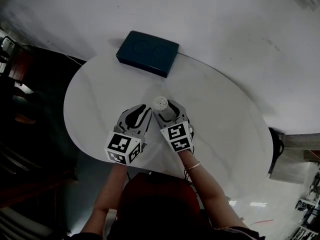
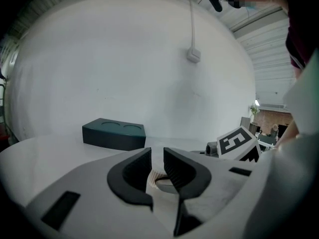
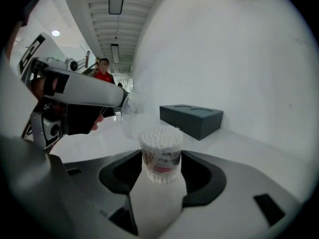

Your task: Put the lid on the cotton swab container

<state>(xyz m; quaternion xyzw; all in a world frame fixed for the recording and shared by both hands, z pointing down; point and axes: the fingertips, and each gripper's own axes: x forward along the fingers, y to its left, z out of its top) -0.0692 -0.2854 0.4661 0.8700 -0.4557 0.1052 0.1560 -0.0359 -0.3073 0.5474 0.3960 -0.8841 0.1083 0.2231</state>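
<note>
The cotton swab container point(image 1: 160, 103) point(image 3: 160, 156), a clear tub packed with white swabs, stands uncapped and upright on the white round table point(image 1: 225, 129). My right gripper point(image 1: 168, 109) point(image 3: 159, 172) is open, its fingers on either side of the container with slight gaps. My left gripper point(image 1: 141, 115) point(image 2: 157, 166) sits just left of it, shut on the clear ridged lid point(image 2: 158, 179). In the right gripper view the lid point(image 3: 124, 116) shows as a faint transparent disc at the left gripper's tip, up and left of the container.
A dark teal box point(image 1: 147, 53) point(image 2: 113, 133) point(image 3: 191, 118) with two round recesses lies at the table's far side. The table's near edge point(image 1: 150, 170) runs close behind both grippers. A person in red point(image 3: 103, 72) stands far off in the corridor.
</note>
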